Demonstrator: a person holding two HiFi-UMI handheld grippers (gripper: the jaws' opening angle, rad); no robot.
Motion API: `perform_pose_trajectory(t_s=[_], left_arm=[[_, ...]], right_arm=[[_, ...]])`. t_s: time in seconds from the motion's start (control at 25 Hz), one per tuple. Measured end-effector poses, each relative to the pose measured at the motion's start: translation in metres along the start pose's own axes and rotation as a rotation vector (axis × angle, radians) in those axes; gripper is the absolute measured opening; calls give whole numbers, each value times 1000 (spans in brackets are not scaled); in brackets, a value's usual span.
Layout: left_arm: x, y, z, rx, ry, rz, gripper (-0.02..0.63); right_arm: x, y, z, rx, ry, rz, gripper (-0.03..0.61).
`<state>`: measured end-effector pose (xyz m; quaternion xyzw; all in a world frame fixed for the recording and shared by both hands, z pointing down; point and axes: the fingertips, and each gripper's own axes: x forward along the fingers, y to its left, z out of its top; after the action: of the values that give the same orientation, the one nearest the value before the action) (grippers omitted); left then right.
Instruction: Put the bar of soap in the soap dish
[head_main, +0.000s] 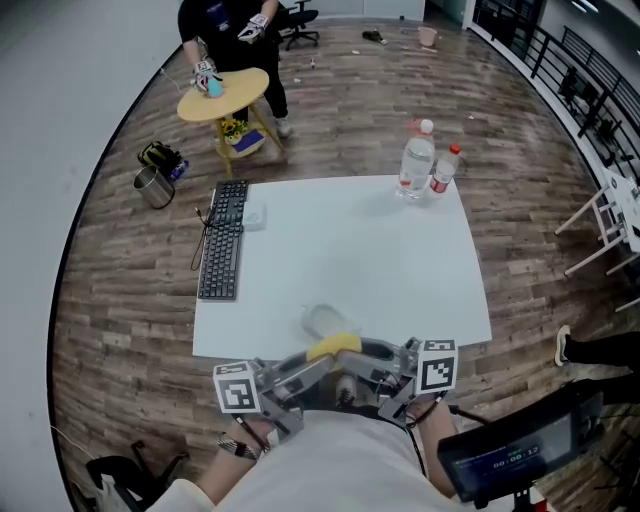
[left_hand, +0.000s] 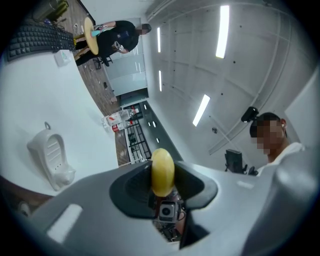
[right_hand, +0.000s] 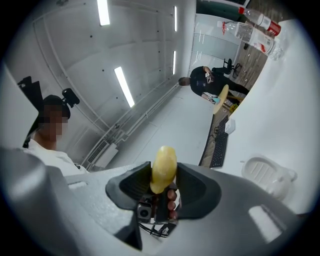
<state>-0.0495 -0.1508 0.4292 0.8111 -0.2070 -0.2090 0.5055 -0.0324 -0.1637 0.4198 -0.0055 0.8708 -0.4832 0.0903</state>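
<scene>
The left gripper (left_hand: 162, 174) has its jaws clamped on the yellow bar of soap (head_main: 335, 346), and the facing right gripper (right_hand: 164, 175) has its jaws pinching the same bar, held upright between both pairs, just short of the soap dish (head_main: 322, 320) on the tabletop (head_main: 350, 250).

1. lower end of the bar of soap (left_hand: 162, 167) sunk out of sight between the jaws of the left tool (left_hand: 162, 181); likewise in the right tool (right_hand: 164, 181).
2. in the head view, hands on both tools mostly tucked under the white shirt (head_main: 330, 465).
3. soap dish (head_main: 320, 320) faint against the white counter (head_main: 350, 250), near rim covered by the soap.
4. bystander (head_main: 228, 30) beyond the counter cut off at the top edge, head out of frame.
5. labels on the bottles (head_main: 416, 160) too small to read.
6. screen (head_main: 512, 458) at lower right clipped by the bottom edge.
</scene>
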Motion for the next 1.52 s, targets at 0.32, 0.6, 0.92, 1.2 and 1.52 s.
perform_pose_trajectory(t_s=[0.32,0.6,0.92,1.2,1.52], left_arm=[[1,17,8,-23,29,52,135],[2,44,22,-59,121,95,135],[7,60,23,-48,212,145,133],[10,70,23,-48,267,161,133],[10,81,24,-50,309,162,133]], right_arm=[[2,-20,0,43,-2,-23,156],[9,-49,4,56,11,-77,167],[4,-70,2,18,8,-119,181],[-3,-81,1,-112,8,-190,210],[-13,-91,-7,-245,55,-274,212]])
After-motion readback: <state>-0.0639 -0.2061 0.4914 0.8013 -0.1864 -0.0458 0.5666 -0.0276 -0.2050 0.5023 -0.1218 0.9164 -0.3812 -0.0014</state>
